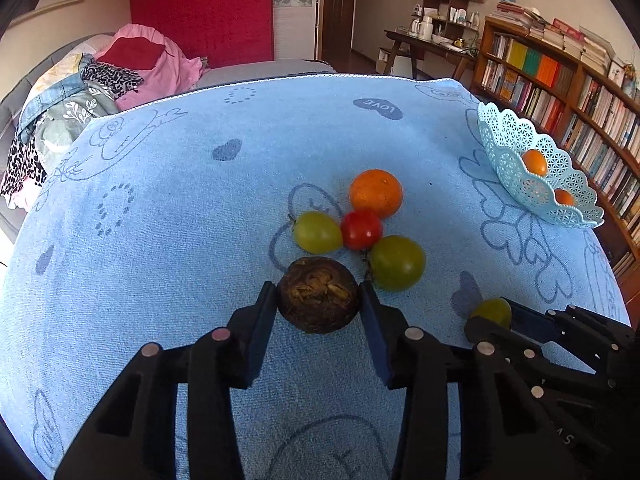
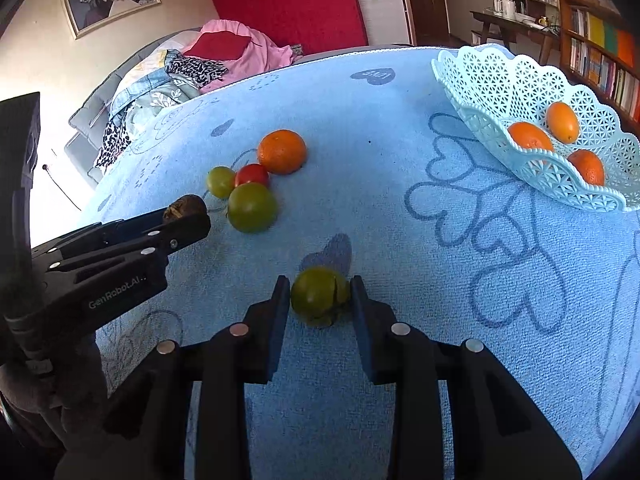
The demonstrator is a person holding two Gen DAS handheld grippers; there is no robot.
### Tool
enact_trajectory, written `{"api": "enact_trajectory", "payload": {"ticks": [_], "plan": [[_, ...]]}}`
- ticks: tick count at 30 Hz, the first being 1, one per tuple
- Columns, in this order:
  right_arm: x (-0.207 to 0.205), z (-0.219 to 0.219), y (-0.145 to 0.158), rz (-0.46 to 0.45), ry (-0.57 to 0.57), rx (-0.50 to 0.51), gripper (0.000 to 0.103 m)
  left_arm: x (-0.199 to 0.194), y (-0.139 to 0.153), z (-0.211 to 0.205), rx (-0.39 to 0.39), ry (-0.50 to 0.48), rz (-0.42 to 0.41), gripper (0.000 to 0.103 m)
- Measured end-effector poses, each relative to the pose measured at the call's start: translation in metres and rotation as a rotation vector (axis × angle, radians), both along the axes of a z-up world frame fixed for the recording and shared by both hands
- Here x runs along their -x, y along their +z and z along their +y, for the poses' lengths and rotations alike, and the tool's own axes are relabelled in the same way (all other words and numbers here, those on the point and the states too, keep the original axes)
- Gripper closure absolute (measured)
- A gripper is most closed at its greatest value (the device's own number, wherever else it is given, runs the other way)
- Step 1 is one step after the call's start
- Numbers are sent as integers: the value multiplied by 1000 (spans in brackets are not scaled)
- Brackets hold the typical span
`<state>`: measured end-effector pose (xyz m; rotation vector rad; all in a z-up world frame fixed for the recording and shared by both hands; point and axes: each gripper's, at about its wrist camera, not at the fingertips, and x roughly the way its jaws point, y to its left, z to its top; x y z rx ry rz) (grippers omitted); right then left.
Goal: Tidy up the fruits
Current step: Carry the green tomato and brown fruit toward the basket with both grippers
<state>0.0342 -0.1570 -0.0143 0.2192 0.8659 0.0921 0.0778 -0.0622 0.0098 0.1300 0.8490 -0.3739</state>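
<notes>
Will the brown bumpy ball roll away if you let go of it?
Probably only a little. The brown fruit is round, so it could roll, but the towel looks soft and fuzzy, which should slow it. Its rough skin likely keeps it from slipping between the left gripper fingers.

Open blue cloth (image 2: 400, 240) runs right to the far basket (image 2: 500, 92); a fruit cluster (image 1: 360, 228) seemingly blocks the middle.
</notes>
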Motion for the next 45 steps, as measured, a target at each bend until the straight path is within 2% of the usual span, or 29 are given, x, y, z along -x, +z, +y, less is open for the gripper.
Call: {"api": "enact_trajectory", "payload": {"ticks": [3,9,21,31,45], "plan": [[-2,4,-1,-3,7,27,71,2,4,0,6,4,-7,60],[2,-2,4,-25,-7,3,73,8,11,1,12,16,-18,60],[23,-26,38,-124,-59,-44,73,23,39,-10,27,1,-82,60],[41,-56,65,-202,-140,-68,73,31,58,-32,37,-34,-124,60],[63,-105,83,-266,-265,-80,73,37,80,-67,50,-102,-166,60]]}}
